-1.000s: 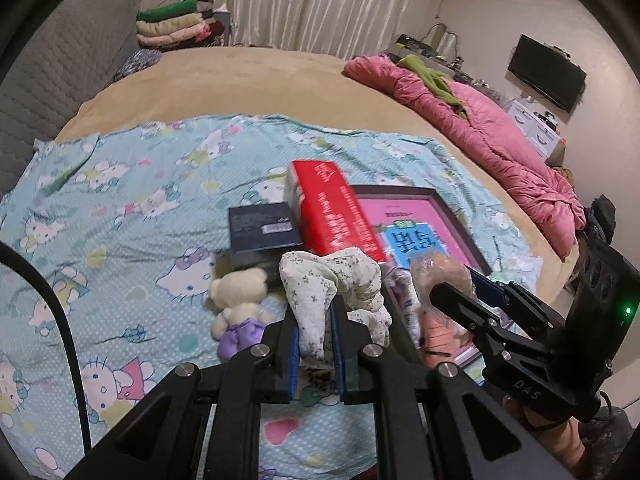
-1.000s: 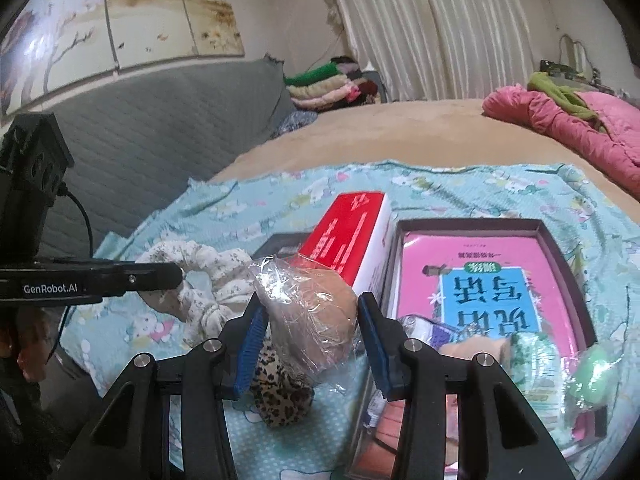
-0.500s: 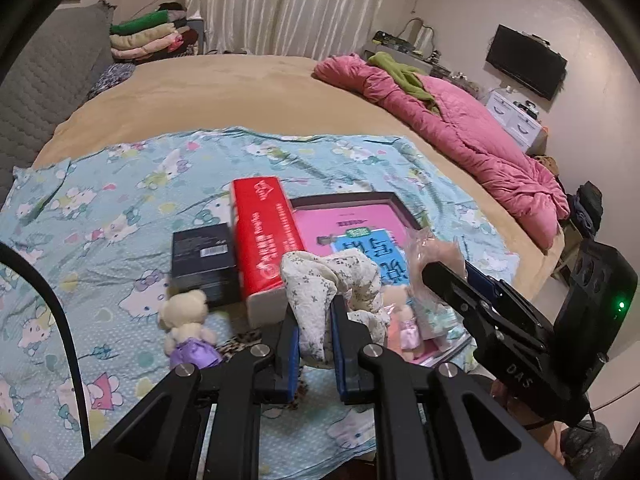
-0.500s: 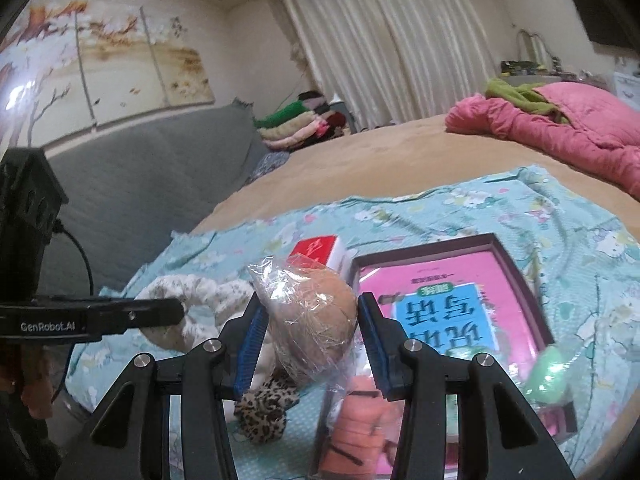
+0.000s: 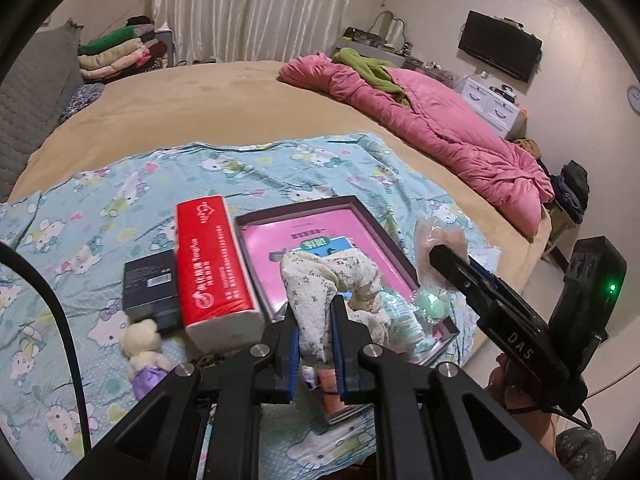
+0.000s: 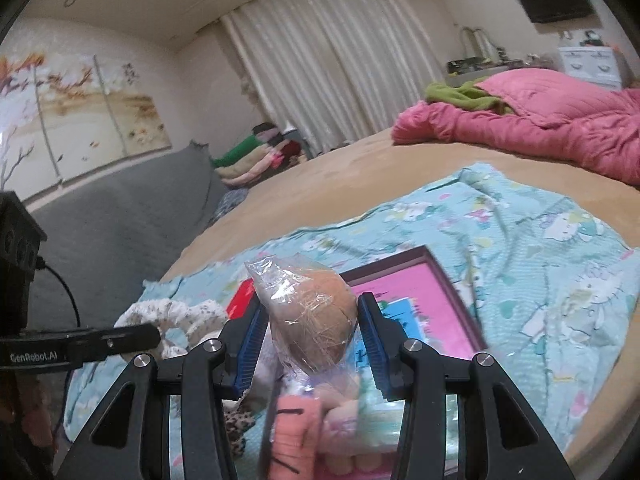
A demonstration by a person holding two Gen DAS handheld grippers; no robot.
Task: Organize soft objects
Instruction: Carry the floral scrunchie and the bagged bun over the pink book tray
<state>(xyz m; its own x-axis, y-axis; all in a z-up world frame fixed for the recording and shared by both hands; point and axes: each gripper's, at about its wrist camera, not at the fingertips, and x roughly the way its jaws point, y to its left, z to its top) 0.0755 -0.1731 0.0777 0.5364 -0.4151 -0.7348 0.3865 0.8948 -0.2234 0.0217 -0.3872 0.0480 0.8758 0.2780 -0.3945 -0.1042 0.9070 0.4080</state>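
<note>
My left gripper (image 5: 314, 320) is shut on a white floral scrunchie (image 5: 332, 284) and holds it above the near edge of a dark tray (image 5: 384, 236) with a pink sheet inside. My right gripper (image 6: 310, 334) is shut on a brown soft ball in clear plastic wrap (image 6: 316, 320), also held above the tray (image 6: 444, 276). The ball shows in the left wrist view (image 5: 440, 236) and the scrunchie in the right wrist view (image 6: 180, 312). Several small soft items, one green (image 5: 430, 304), lie in the tray's near end. A small teddy bear (image 5: 142, 344) lies on the blanket.
A red tissue pack (image 5: 212, 268) and a black box (image 5: 150, 288) lie left of the tray on the Hello Kitty blanket (image 5: 120, 200). A leopard-print item (image 6: 236, 424) lies near the bed edge. A pink quilt (image 5: 440, 120) is at the far right.
Both grippers have lifted and pulled back from the bed with their items still held. The right wrist view has tilted up and swung, and is blurred now.
</note>
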